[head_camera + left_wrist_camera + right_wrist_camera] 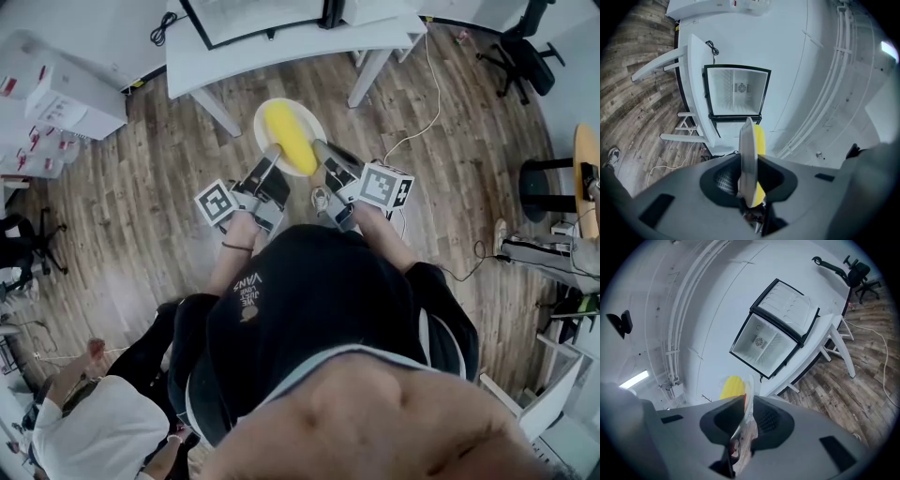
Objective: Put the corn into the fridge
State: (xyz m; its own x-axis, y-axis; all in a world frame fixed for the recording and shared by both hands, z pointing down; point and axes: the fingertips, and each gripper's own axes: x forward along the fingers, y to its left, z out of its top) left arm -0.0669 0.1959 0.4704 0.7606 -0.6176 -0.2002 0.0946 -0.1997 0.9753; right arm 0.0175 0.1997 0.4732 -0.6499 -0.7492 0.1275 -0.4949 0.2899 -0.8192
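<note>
A yellow corn cob [291,139] lies on a small white plate [269,115] held out over the wooden floor. My left gripper [273,155] is shut on the plate's left rim and my right gripper [322,148] is shut on its right rim. In the left gripper view the plate [748,154] stands edge-on between the jaws of the left gripper [749,187], with the corn [761,138] behind it. The right gripper view shows the plate's rim [749,392] pinched in the right gripper [743,420], the corn [731,386] to its left. The open, empty mini fridge [736,91] [765,341] stands ahead on a white table.
The white table [281,52] bears the fridge at the top of the head view. White boxes [66,98] sit at the left, a black office chair [525,52] at the top right, and a cable [427,112] runs across the floor. Another person's hand [94,352] shows at the lower left.
</note>
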